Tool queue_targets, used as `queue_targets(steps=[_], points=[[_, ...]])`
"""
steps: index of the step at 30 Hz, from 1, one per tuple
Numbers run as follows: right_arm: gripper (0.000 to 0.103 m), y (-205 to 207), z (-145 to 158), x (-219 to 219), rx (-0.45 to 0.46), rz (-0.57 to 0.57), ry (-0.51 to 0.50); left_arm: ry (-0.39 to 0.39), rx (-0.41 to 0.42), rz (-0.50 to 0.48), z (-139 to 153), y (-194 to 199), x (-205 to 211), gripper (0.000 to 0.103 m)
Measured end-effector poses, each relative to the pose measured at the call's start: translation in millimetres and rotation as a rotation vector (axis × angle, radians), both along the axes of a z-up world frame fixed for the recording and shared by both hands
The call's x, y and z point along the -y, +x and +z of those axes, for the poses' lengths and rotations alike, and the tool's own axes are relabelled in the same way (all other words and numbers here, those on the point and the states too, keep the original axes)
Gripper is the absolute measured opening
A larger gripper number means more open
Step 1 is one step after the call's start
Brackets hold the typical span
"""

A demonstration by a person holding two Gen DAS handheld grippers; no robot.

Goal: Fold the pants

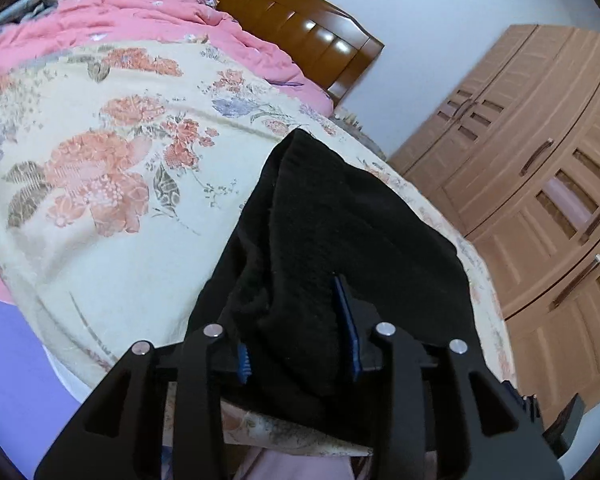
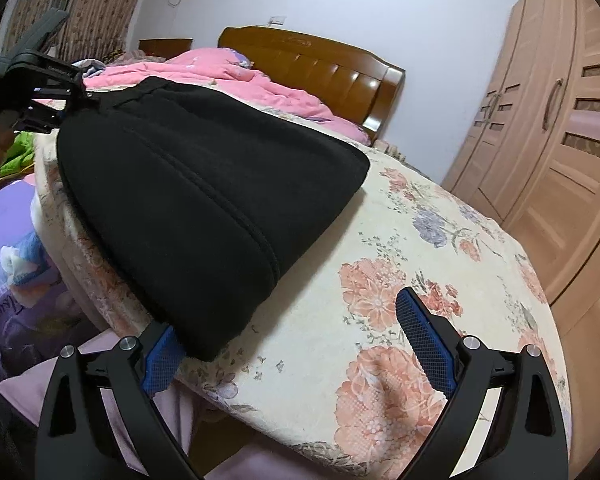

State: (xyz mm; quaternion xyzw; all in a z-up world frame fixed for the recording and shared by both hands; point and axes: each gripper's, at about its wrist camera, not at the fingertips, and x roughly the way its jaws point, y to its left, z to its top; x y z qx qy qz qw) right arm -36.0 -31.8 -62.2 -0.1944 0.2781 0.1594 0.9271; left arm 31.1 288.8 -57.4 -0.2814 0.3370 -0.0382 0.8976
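Note:
The black pants (image 2: 204, 184) lie folded into a thick stack on the floral bed sheet (image 2: 420, 280), near the bed's front edge. In the left wrist view a bunch of the black pants (image 1: 340, 220) fills the gap between the blue pads, and my left gripper (image 1: 292, 316) is shut on it. The right wrist view shows that left gripper (image 2: 48, 96) at the stack's far left corner. My right gripper (image 2: 288, 316) stands wide open at the near end of the stack. Its left pad (image 2: 160, 364) sits beside the pants' near corner, and its right pad (image 2: 424, 344) is over bare sheet.
A pink quilt (image 1: 148, 20) is heaped by the wooden headboard (image 2: 312, 64). Brown wardrobe doors (image 2: 560, 140) stand to the right of the bed. Purple and green cloth (image 2: 16, 152) lies beyond the bed's left edge. A person's pale-clad lap is below the front edge.

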Motion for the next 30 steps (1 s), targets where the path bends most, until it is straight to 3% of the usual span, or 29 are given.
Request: queue_targets(steps=[2,4,5,8,10,13,16,20,24,27,30], points=[[0.093,-1,2,2,-0.02,0.015,0.022,0.053,-0.009,0.016,6,-1,5,0.048],[0.093,-4,5,5,-0.057,0.059,0.052,0.14,-0.025,0.079,12,-7,7,0.089],[0.093,-7,7,5,-0.067,0.077,0.058,0.206,-0.017,0.132,18,-14,7,0.093],[0.093,-23,19,12,-0.104,0.199,0.131,0.36,0.016,0.232,42,-31,7,0.098],[0.093,-30,37,29,-0.121,0.289,0.263,0.459,0.067,0.258,63,-40,14,0.101],[0.097,-10,63,43,-0.134,0.308,0.375,0.526,0.134,0.151,84,-39,40,0.101],[0.098,42,83,42,-0.165,0.309,0.453,0.568,0.15,-0.013,91,-13,79,0.101],[0.098,121,84,18,-0.315,0.313,0.512,0.563,0.09,-0.177,72,38,109,0.101],[0.098,193,59,-15,-0.51,0.329,0.574,0.515,-0.104,-0.157,22,70,87,0.101],[0.098,238,22,-38,-0.642,0.275,0.526,0.556,-0.06,-0.172,5,64,82,0.101],[0.097,263,19,-40,-0.607,0.229,0.536,0.588,-0.08,-0.177,4,66,88,0.101]])
